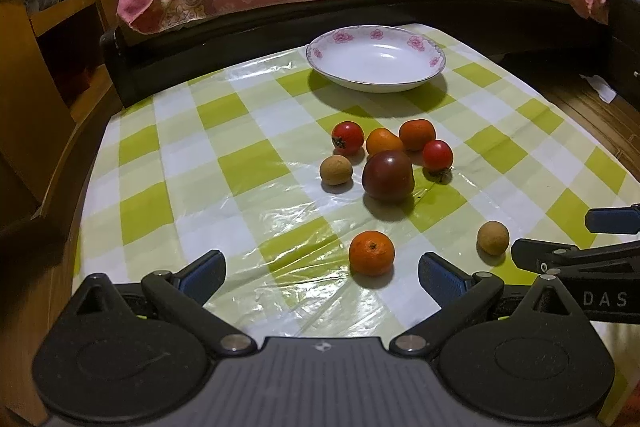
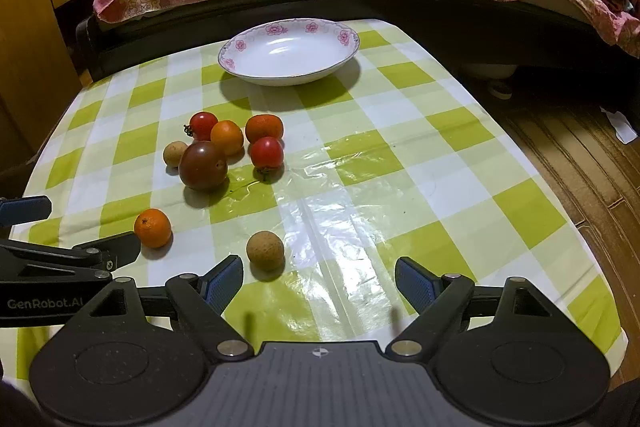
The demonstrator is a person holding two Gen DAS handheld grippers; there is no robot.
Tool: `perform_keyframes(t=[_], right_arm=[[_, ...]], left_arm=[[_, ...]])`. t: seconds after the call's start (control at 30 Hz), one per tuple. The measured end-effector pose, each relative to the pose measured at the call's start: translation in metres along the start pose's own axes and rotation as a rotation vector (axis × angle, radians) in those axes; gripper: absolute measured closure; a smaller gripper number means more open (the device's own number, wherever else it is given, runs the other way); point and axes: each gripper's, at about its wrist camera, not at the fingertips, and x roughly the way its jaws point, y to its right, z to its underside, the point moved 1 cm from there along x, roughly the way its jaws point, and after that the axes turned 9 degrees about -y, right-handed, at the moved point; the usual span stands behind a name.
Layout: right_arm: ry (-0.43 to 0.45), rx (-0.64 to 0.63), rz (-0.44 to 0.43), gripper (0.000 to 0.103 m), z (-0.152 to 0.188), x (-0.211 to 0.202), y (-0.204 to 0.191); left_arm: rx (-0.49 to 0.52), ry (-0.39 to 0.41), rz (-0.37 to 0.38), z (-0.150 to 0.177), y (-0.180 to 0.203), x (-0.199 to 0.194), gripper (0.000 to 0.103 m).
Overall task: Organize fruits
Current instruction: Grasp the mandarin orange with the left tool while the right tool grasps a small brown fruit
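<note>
**Fruits loose mid-table, plate empty, both grippers spread wide**

Fruits: none plated. Plate point(image 1: 376, 61) sits at the table's far edge. Dark tomato point(image 1: 388, 175) leads the mid-table cluster. Mandarin point(image 1: 371, 253) and longan point(image 2: 265, 246) lie apart near the front edge. Left gripper point(image 1: 322, 275) and right gripper point(image 2: 319, 281) both hold nothing, jaws apart.

Risks: round fruit rolls on slick plastic cloth point(image 2: 400, 187); a nudge scatters the cluster; hard pinch splits tomatoes.

Orientation: near-spherical, no long axis. Mandarin's stem end points up.

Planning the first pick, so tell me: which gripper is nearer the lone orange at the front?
Left. The orange lies just ahead of the open left gripper, toward its right finger; the open right gripper sits farther to its right.
</note>
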Motion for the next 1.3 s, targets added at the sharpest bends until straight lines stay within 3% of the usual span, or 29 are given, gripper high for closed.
perform_keyframes(t=[0.17,0.63,0.77,0.87,0.97,1.13,1.3], right_arm=[[0.0,0.0,-0.007,0.025,-0.001,0.001,0.001],[-0.043,-0.069,-0.076,0.042,-0.015,0.022,-0.003],[-0.056,-0.109,-0.098,0.054,-0.016,0.028,-0.008],[-0.057,-0.144,-0.1,0.058,-0.017,0.032,-0.01],[-0.057,-0.179,-0.119,0.066,-0.018,0.033,-0.012],[-0.048,-0.205,-0.135,0.069,-0.018,0.033,-0.011],[-0.032,-0.226,-0.139,0.069,-0.019,0.036,-0.011]], left_arm=[[0.021,0.008,0.022,-0.001,0.003,0.0,0.0],[0.082,0.012,0.068,-0.006,0.004,0.013,0.003],[0.116,0.006,0.072,-0.007,0.007,0.02,0.01],[0.117,-0.016,0.107,-0.008,0.006,0.025,0.025],[0.119,-0.037,0.13,-0.008,0.008,0.03,0.033],[0.134,-0.059,0.151,-0.008,0.013,0.037,0.047],[0.149,-0.057,0.155,-0.011,0.014,0.039,0.049]])
